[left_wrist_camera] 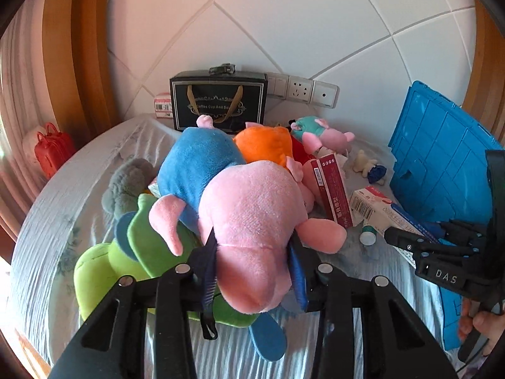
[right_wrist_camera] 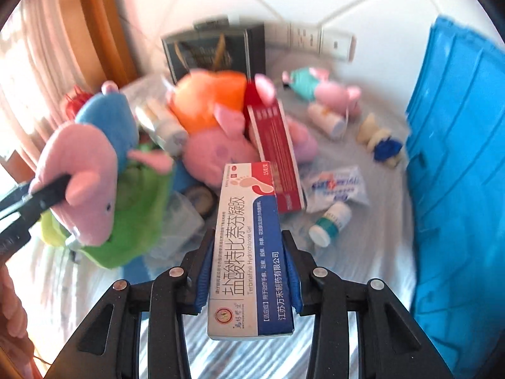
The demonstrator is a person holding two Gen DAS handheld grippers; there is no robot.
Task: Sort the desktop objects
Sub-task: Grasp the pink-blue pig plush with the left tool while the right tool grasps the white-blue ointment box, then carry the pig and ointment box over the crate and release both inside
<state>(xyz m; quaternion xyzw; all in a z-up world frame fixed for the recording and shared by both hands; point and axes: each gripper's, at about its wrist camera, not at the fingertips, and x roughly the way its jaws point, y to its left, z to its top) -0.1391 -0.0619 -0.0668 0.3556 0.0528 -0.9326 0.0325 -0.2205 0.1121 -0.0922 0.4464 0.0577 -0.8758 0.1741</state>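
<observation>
Bedsheet point(right_wrist_camera: 372, 252) beyond lengthwise, away-pointing ointment box point(right_wrist_camera: 249, 252).

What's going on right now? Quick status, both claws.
Left gripper shut on pink pig plush. Right gripper shut on white-blue medicine box. More toys, boxes, bottles strewn ahead; blue crate at right.

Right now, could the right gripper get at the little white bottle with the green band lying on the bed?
Probably not yet. The right gripper is shut on the blue and white ointment box, so it has nothing free to grasp with. The white bottle itself lies uncovered just ahead on the sheet.
</observation>
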